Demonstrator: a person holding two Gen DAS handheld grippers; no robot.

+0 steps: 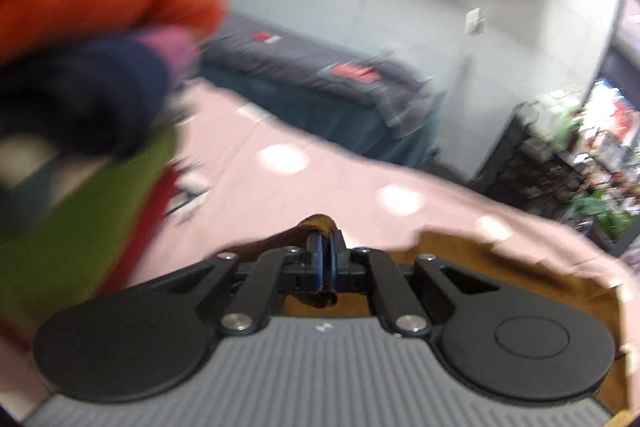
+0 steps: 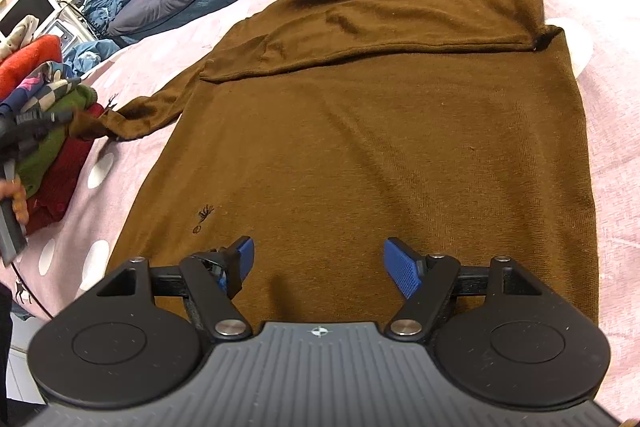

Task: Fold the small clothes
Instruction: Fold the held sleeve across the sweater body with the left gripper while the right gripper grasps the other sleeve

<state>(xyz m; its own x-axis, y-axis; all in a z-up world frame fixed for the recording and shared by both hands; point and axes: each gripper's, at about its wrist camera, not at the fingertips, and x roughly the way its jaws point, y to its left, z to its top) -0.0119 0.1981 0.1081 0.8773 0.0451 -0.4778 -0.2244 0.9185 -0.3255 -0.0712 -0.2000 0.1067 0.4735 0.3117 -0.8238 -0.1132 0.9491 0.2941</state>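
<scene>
Fingers of my left gripper (image 1: 325,251) are clamped on the brown sweater (image 2: 380,147) sleeve cuff; right gripper (image 2: 318,267) fingers stand apart above its body on the pink bedspread (image 2: 616,107). Risk: thin cuff slipping free, or dragging into the clothes stack (image 2: 48,115).

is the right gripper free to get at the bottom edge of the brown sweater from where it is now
Probably yes. The right gripper is open and empty just above the brown sweater, with nothing between its fingers and the cloth. The left gripper is off at the sleeve cuff, out of the way.
</scene>
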